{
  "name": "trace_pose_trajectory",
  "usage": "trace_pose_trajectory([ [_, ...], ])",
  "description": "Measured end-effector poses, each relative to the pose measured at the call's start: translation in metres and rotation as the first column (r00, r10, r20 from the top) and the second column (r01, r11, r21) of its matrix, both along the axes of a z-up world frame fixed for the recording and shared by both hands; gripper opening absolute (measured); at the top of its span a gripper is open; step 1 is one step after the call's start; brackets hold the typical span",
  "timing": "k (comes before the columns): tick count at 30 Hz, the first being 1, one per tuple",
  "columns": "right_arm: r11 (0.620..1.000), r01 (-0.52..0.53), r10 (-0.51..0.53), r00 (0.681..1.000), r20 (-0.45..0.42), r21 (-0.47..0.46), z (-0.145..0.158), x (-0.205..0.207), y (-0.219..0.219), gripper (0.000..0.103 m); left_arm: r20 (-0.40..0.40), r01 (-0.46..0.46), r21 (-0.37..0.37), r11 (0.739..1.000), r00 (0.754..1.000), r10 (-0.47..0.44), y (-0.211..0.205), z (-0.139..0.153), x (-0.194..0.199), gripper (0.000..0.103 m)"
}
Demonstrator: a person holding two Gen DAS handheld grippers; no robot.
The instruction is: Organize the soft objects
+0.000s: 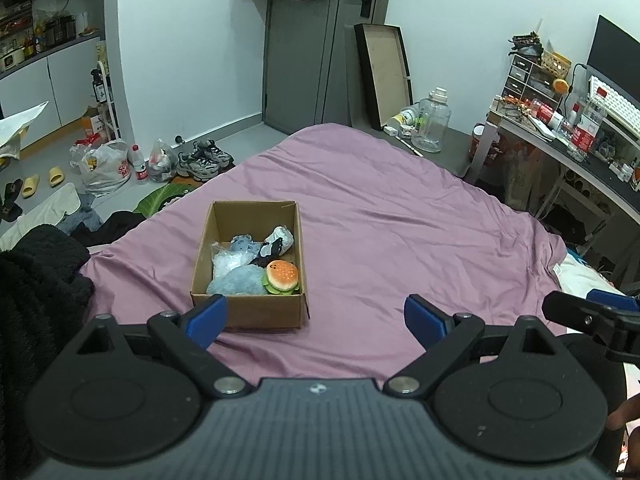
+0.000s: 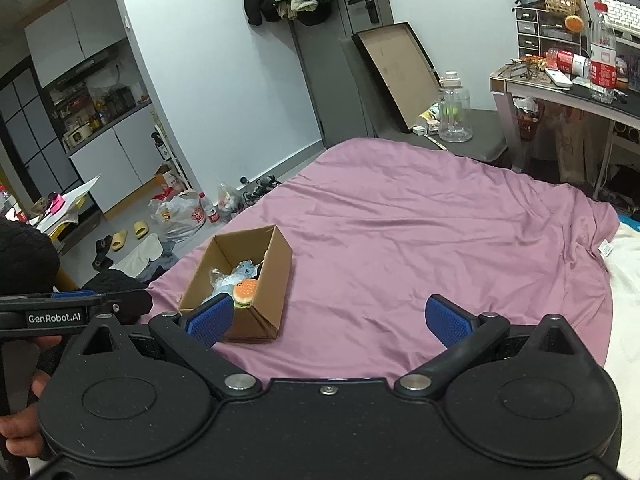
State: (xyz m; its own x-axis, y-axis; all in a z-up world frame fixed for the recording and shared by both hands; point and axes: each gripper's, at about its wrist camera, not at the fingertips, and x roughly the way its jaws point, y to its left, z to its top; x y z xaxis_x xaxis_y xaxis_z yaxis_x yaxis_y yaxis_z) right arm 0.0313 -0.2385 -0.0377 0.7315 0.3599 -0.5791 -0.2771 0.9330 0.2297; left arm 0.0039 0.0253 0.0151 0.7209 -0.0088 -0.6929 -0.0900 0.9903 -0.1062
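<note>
We hold both tools above the near edge of the bed (image 1: 400, 208), its pink cover wrinkled and otherwise bare. Our left gripper (image 1: 316, 320) is released, its blue pads spread wide with nothing between them; our right gripper (image 2: 332, 322) is likewise spread and empty. In the left wrist view the right tool's tip shows at the right edge, and in the right wrist view the left tool's black body, marked GenRobot.AI, crosses the left edge with a hand (image 2: 20, 412) gripping it below.

The cardboard box (image 1: 248, 312) sits open-topped on the bed near its left edge, closer to the near side than to the far end. The soft things lie inside it. A burger plush (image 1: 283, 274) rests in the near right corner of the box, touching a fluffy pale blue toy (image 1: 236, 282) in the near left corner. Behind them lie a crinkled clear plastic bag (image 1: 230, 260), a pale blue flat toy (image 1: 243, 245) and a black-and-white plush (image 1: 278, 242) against the right wall.

A black fleece garment (image 1: 36, 280) lies heaped at the left edge of the bed, apart from the box.
</note>
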Motion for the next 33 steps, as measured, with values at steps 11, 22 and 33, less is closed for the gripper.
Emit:
trace_pose_trajectory([
  [11, 1.000, -0.001, 0.001, 1.000, 0.005, -0.011, 0.0001, -0.0019, -0.0012, 0.103, 0.011, 0.011, -0.003, 1.000, 1.000, -0.011, -0.0029, 0.0021, -0.0044, 0.094],
  [22, 1.000, 0.004, -0.004, 1.000, -0.006, -0.013, -0.0015, -0.0007, 0.0007, 0.103, 0.006, 0.014, -0.007, 1.000, 1.000, -0.014, -0.0032, -0.0003, -0.0040, 0.094],
  [33, 1.000, 0.006, -0.006, 1.000, -0.008, -0.015, -0.0015, -0.0004, 0.0016, 0.103, -0.002, 0.008, -0.006, 1.000, 1.000, -0.008, -0.0029, -0.0021, -0.0031, 0.094],
])
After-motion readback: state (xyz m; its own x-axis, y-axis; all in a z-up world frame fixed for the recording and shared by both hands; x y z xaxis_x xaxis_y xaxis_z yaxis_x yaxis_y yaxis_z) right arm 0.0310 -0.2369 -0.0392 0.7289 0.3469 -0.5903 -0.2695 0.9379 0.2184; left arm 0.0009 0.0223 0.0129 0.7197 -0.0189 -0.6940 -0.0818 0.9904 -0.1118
